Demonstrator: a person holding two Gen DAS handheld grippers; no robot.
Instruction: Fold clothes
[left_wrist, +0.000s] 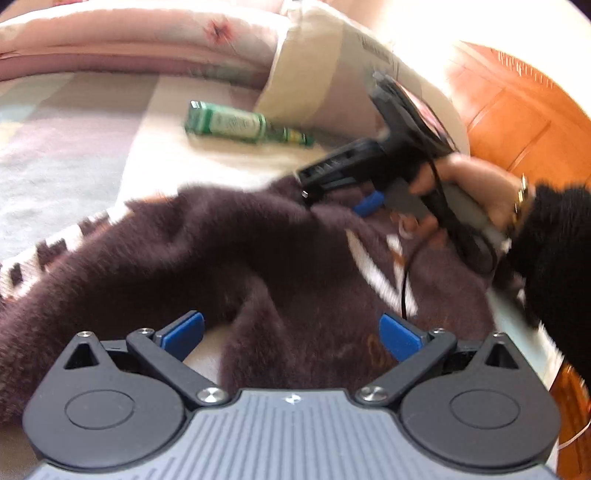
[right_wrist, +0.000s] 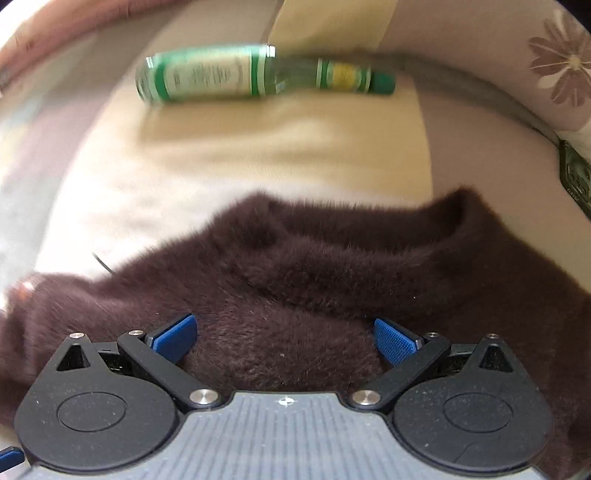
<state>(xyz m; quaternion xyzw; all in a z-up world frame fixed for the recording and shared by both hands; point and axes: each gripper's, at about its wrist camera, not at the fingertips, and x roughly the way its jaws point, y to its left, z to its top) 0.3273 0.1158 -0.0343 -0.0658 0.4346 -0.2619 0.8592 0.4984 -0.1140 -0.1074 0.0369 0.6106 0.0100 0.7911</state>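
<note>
A fuzzy dark brown sweater with white lettering lies crumpled on the bed; it fills the lower half of the right wrist view too. My left gripper is open, its blue pads wide apart just above the sweater's near fold. My right gripper is open over the sweater near its collar. The right gripper also shows in the left wrist view, held by a hand at the sweater's far right edge.
A green glass bottle lies on its side on the bedsheet beyond the sweater, also in the right wrist view. A pink quilt and a pillow sit at the back. Wooden floor is at right.
</note>
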